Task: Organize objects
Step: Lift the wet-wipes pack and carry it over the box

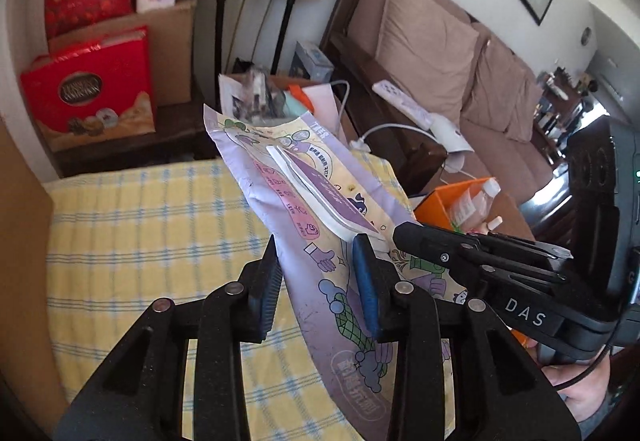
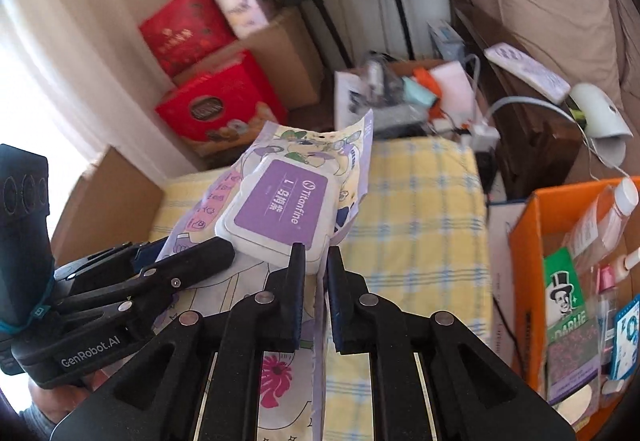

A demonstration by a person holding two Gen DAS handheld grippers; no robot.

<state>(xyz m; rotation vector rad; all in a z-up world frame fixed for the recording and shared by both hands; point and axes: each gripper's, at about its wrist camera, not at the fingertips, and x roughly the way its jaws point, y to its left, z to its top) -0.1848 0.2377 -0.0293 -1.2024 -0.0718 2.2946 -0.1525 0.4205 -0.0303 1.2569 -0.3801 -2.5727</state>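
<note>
Above the yellow checked cloth point(image 1: 132, 225), clear of the table, hangs the wet-wipes pack point(image 1: 304, 209), lilac, with a white flip lid point(image 2: 276, 217) facing up and tilted. Held at two places: left gripper point(image 1: 316, 281) clamped on the soft body of the pack near one long edge, right gripper point(image 2: 314, 281) pinched almost fully closed on the thin film seam just below the lid. Both sets of jaws narrow, both carrying load.

Probably bound for the orange box point(image 2: 524, 241) off to the right, already crowded with a green toothpaste carton point(image 2: 568, 305) and a clear bottle point(image 2: 612, 217).

To do it well: keep both grips firm and travel together, so as not to stretch or tear the film. Hold the pack level to stop sagging between the grips. Lift high enough to clear the near wall of the box. Aim for a free gap beside the carton, lower edge-first, then release the seam side before the body side. Watch the white cable point(image 2: 520, 105) by the far table edge.
</note>
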